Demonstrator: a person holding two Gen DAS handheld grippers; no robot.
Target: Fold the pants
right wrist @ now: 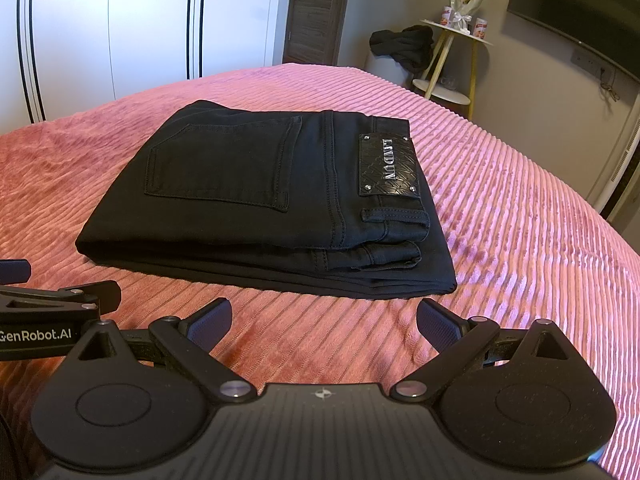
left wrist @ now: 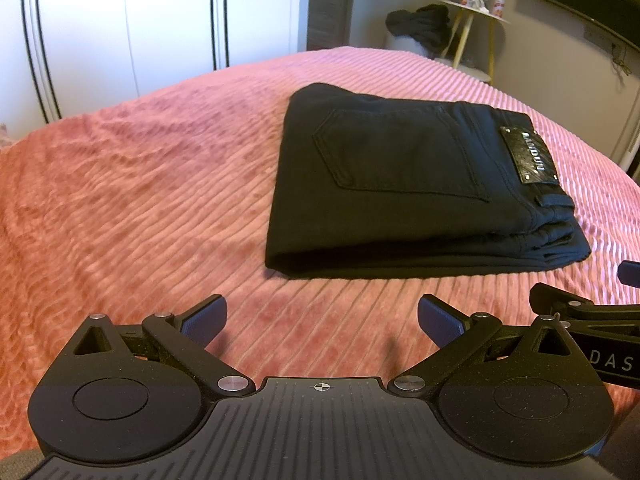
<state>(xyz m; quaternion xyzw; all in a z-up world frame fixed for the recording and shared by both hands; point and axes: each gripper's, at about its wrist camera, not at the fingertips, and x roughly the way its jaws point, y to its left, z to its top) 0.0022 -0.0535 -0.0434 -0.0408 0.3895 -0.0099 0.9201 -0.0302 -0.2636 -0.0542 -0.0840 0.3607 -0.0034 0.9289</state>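
Black pants (left wrist: 400, 184) lie folded into a compact stack on the pink ribbed bedspread (left wrist: 140, 200), back pocket and leather waistband patch facing up. They also show in the right wrist view (right wrist: 260, 196). My left gripper (left wrist: 322, 322) is open and empty, hovering over the bedspread short of the pants' near edge. My right gripper (right wrist: 324, 326) is open and empty, also just short of the near edge. Each gripper shows at the side of the other's view, the right one (left wrist: 592, 312) and the left one (right wrist: 60, 304).
White wardrobe doors (left wrist: 120, 20) stand behind the bed. A small round side table (right wrist: 456, 36) with a bouquet and cans stands at the far right, with a dark garment heap (right wrist: 404, 46) beside it. A dark screen (right wrist: 580, 4) hangs on the right wall.
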